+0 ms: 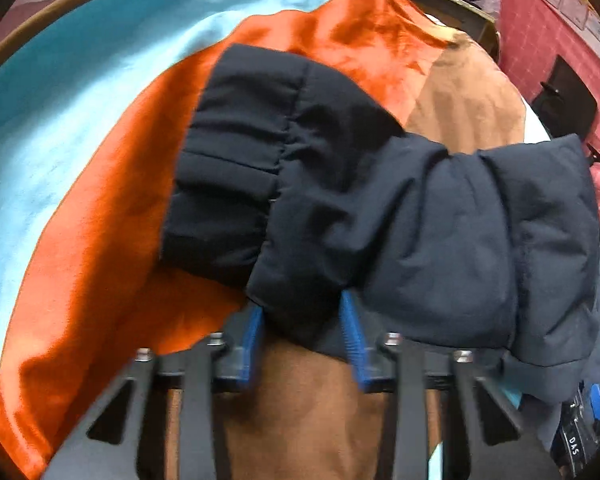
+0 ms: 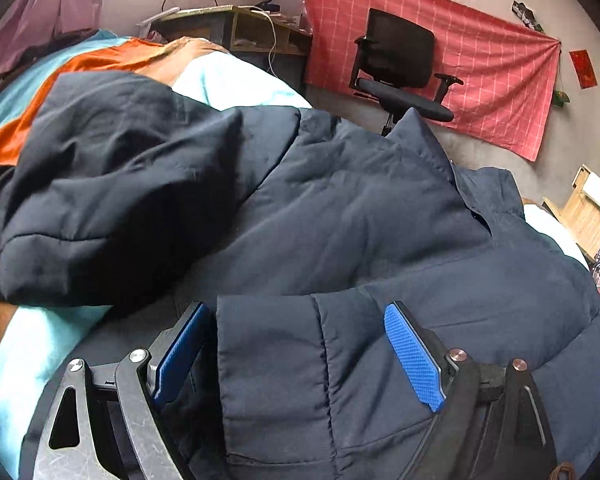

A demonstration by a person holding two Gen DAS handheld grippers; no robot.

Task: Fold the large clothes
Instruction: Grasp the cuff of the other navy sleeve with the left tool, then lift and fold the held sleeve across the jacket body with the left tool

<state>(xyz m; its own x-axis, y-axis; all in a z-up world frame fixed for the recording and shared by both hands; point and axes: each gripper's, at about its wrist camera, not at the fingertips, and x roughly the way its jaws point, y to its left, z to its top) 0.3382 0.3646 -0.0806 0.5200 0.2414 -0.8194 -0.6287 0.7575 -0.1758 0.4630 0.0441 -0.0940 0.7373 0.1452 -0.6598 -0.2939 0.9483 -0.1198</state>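
The dark navy padded jacket [image 1: 380, 216] lies bunched on the bed, spread over the orange, tan and pale blue bedspread [image 1: 100, 184]. In the left wrist view the left gripper [image 1: 302, 320] has a fold of the jacket pinched between its blue pads [image 1: 252, 332], the fabric bulging out past the tips. A sleeve with a gathered cuff runs away from that grip, across the orange patch of the bedspread. The rest of the jacket is heaped to the right of the grip, over the tan patch.

In the right wrist view the right gripper [image 2: 296, 344] straddles a quilted edge of the jacket [image 2: 340, 208]. Its blue pads [image 2: 414, 356] stand wide apart, with the cloth lying between them; whether they press on it cannot be told. A puffy dark fold of the jacket rises to the left of this gripper, just above the bedspread [image 2: 20, 344].

Beyond the jacket a black office chair [image 2: 400, 68] stands by a red checked cloth [image 2: 492, 80] hung on the wall, and a cluttered desk [image 2: 236, 28] sits at the far end of the bed.
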